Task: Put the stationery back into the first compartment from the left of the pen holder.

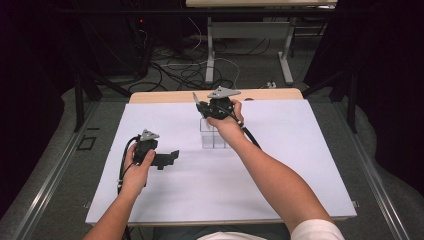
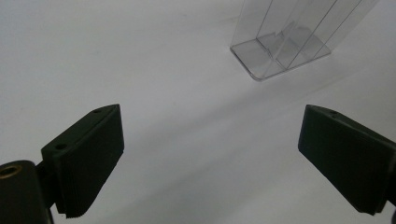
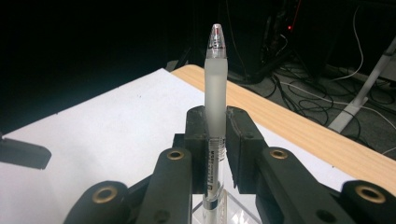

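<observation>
Firmly between right gripper [image 3: 215,140] jaws, pen [image 3: 215,93]

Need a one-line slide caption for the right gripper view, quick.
Right gripper clamps a frosted translucent pen upright above a clear plastic holder, over the white-covered wooden table.

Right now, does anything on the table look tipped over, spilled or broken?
Nothing stands out. The clear plastic holder stands upright on the white sheet, with no spill or crack that I can see. The right claw grips a pen cleanly above the holder, and the left claw is open over bare sheet.
</observation>
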{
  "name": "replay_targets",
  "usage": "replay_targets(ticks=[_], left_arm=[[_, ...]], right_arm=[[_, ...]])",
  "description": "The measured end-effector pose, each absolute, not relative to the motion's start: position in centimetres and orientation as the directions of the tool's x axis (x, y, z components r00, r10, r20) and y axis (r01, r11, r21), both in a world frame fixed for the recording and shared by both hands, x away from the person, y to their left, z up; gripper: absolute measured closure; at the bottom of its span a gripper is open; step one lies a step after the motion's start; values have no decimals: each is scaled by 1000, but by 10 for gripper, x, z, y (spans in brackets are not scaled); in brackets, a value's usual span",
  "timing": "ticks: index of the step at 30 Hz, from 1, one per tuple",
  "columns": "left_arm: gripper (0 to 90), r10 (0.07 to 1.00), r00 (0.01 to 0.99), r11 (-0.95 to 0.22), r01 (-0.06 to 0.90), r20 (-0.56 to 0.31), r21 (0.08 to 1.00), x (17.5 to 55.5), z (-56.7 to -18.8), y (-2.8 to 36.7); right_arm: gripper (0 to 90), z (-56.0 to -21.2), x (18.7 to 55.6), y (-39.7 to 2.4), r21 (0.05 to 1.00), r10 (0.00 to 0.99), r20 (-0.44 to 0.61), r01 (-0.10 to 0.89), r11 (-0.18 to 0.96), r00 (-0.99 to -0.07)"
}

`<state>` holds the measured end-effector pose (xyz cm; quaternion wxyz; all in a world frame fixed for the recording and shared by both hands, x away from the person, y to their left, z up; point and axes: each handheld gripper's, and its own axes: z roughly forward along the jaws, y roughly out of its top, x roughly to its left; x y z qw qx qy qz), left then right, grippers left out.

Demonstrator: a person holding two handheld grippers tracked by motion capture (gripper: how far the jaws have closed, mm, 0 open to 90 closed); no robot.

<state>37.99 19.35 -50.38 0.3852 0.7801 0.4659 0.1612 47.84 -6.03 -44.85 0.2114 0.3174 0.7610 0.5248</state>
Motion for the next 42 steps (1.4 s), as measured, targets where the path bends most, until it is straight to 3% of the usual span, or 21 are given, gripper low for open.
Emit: replay_targets(ticks=[26, 42], left_arm=[[70, 857, 500, -257, 619, -121, 742, 383, -508, 195], [71, 859, 498, -259, 622, -119, 739, 381, -507, 195]], right_arm=[[790, -472, 479, -66, 887, 722, 108, 394, 240, -683], [561, -462, 474, -80, 889, 702, 97, 378, 257, -706]])
